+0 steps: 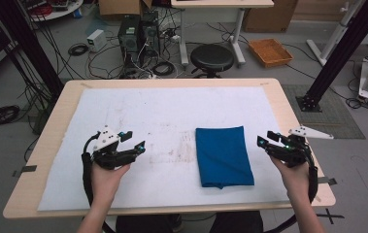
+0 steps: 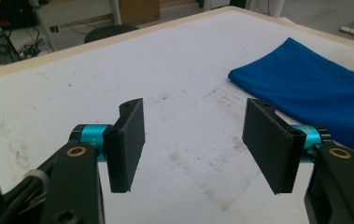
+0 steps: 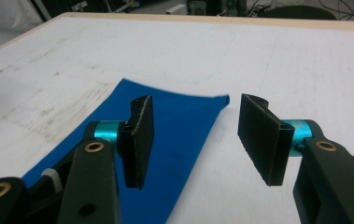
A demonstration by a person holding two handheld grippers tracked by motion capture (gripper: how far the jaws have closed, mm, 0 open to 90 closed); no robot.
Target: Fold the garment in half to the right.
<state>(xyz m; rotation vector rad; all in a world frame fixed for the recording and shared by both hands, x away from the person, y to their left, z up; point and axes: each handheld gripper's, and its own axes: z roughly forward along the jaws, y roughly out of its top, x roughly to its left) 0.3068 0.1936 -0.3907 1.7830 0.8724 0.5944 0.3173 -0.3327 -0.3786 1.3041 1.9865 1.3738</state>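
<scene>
Left claw (image 1: 132,141): your jaws stand spread with nothing between them, hovering over bare mat near the front left of the tabletop. Flat black plastic plates, matte and rectangular, each carried on a turquoise metal collar.

Right claw (image 1: 267,141): likewise spread and empty, held at the tabletop's right edge and aimed inward at the cloth. Same black plates; the right gripper view shows fine ribbing along their inner faces.

Blue cloth (image 1: 224,155): soft woven fabric, saturated blue, folded into a tidy upright rectangle with slightly rounded near corners. It lies flat right of centre, between your two claws and nearer the right one, touching neither. Judged from this, the folding looks finished or nearly so; what may remain is one further fold or simply drawing your hands back.

White mat (image 1: 123,104): thin felt-like sheet covering most of the tabletop, scuffed with brownish smudges toward the middle.

Tabletop (image 1: 65,92): pale wood edge with rounded corners.

Beyond: black round stool (image 1: 212,57), padded; orange tray (image 1: 270,52) on the grey floor.
</scene>
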